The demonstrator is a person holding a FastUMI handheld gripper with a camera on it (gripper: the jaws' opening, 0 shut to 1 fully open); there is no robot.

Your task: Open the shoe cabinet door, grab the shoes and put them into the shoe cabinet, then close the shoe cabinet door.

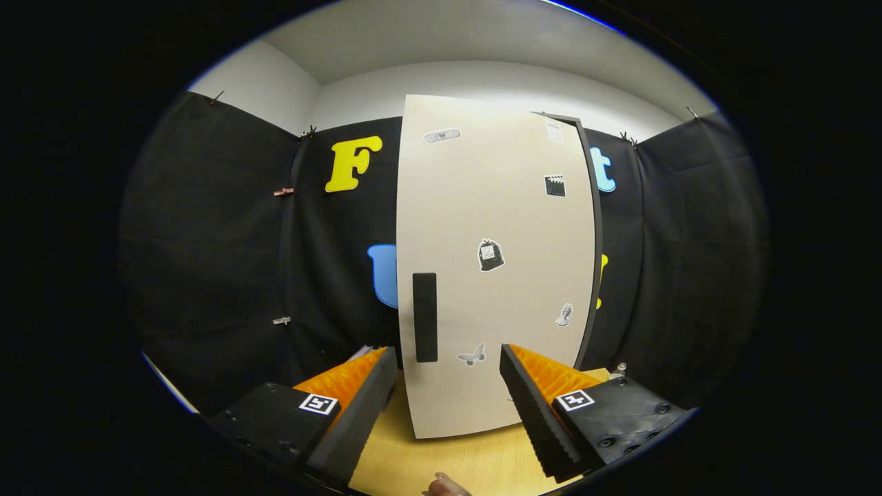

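Fingers [448,386] spread wide, holding nothing; square black-and-white marker tag on each finger body. Wooden table [441,458] showing between and below them. Small part of a hand or fingertip [444,486] at the near table edge, too little visible to say more.

Just ahead of the fingers: shoe cabinet door [496,262], a pale flat panel, upright on the table, lower edge between the fingertips. Dark vertical handle [425,317] near the panel's left edge, low down, slightly left of the gap between the fingers. Dark frame edge of the cabinet [592,227] visible along the panel's right side; hinge likely there. Whether door is fully closed or slightly ajar: cannot tell. Shoes: location unknown.

Handling, as judgement: panel stiff and light, surface smooth and probably slippery, so no grip on the face. Take hold at the handle or the free left edge; pull in an arc about the right side. Whether the handle is a raised bar or a recess is unclear.

Markings: several small stickers on the door [490,255], among them a butterfly, a clapperboard, a plaster and a bag-like shape. No readable writing or brand.
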